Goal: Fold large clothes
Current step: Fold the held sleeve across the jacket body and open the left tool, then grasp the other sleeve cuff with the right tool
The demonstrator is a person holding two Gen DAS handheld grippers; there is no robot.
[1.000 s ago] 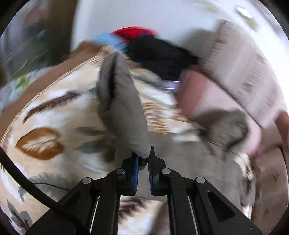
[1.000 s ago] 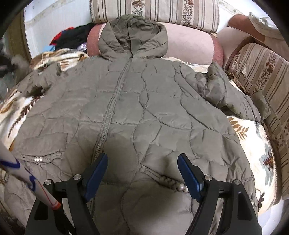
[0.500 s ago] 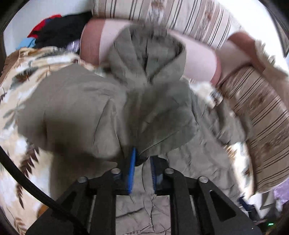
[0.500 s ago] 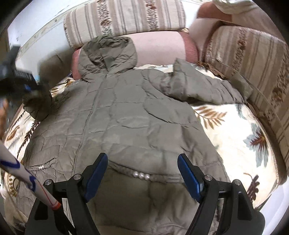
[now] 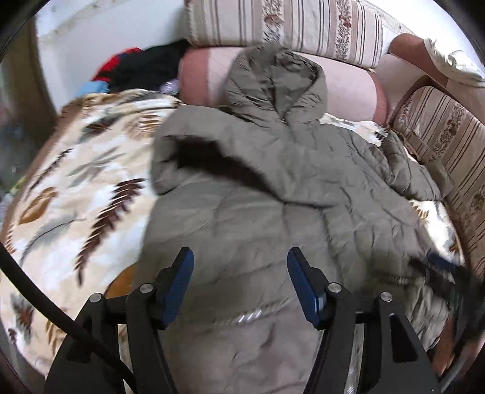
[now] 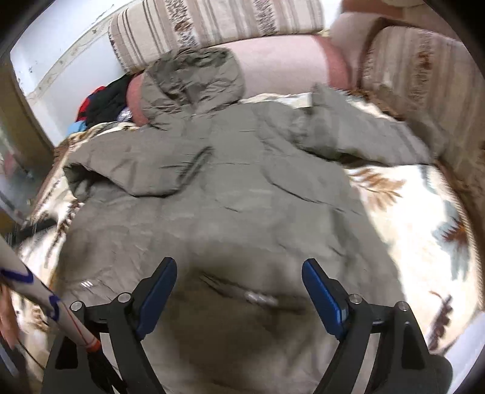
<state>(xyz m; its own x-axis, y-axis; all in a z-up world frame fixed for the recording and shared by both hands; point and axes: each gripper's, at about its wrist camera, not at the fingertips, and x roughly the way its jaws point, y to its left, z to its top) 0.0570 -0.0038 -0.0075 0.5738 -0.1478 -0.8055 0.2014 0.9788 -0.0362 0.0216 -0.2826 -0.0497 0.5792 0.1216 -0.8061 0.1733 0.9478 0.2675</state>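
An olive-grey hooded quilted jacket lies front up on a leaf-patterned blanket. Its hood rests against a pink bolster. Its left sleeve is folded across the chest; the right sleeve lies spread out to the right. My left gripper is open and empty above the lower jacket. My right gripper is open and empty above the jacket's hem. The jacket also fills the right wrist view.
Striped sofa cushions and a pink bolster line the back; another striped cushion stands at the right. A pile of black, red and blue clothes lies at the back left. A white tube crosses the lower left.
My left gripper carried the left sleeve across the chest, let it go and opened, then drew back. My right gripper stayed open and swung right along the hem.
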